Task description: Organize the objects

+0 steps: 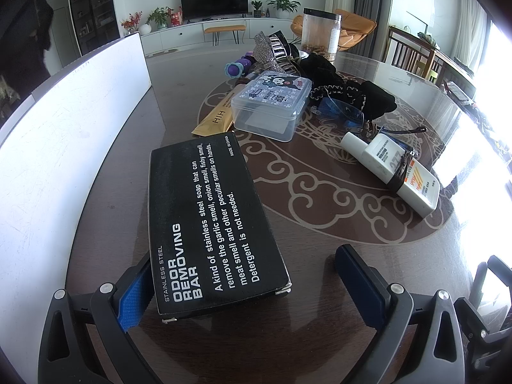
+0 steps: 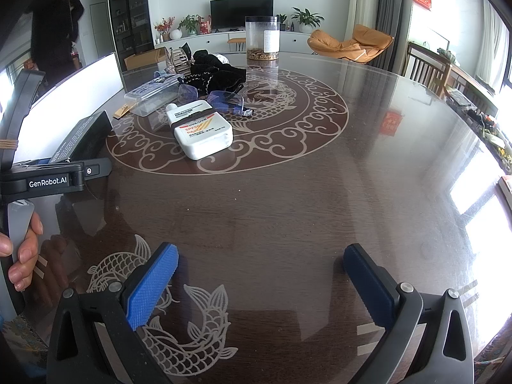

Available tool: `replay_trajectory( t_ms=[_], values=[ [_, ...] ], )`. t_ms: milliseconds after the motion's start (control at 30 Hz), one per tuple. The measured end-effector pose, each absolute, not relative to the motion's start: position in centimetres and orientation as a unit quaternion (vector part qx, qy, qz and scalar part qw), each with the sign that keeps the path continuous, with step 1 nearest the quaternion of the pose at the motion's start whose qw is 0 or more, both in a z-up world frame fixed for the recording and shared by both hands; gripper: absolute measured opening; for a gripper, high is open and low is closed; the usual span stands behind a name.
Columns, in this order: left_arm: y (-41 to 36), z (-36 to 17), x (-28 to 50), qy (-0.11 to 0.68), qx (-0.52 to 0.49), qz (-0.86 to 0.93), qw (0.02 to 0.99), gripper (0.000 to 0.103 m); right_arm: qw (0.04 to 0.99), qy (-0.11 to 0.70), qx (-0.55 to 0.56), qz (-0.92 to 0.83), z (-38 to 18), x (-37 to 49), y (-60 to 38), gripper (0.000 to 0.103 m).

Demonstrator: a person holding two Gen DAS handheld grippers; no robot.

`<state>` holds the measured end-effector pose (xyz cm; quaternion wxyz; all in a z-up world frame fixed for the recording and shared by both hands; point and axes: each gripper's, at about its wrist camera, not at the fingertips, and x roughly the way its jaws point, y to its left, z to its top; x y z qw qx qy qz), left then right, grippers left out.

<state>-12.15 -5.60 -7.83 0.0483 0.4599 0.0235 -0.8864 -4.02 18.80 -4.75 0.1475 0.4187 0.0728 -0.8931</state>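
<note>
Sorting looks barely begun; black box (image 1: 211, 220) lies between the left gripper (image 1: 243, 275)'s parted jaws; right gripper (image 2: 260, 278) gapes empty; clutter (image 1: 288, 86) at twelve o'clock on the bench (image 1: 320, 288).

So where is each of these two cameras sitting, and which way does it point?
Left wrist: on the left gripper, looking along its open fingers across the table at the black box between them.
Right wrist: on the right gripper, open over bare tabletop; the left gripper and a hand show at left.
Shared: black box, white bottle, clear case, jar, TV.
</note>
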Motion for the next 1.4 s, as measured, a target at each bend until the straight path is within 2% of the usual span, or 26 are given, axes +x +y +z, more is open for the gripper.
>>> replay_trajectory(
  t_ms=[1400],
  values=[
    [-5.54,-7.7,-11.96,0.024,0.459,-0.886,0.05,0.103,0.15,0.074,0.418,-0.893,-4.8,-3.99,18.81,0.103]
  ],
)
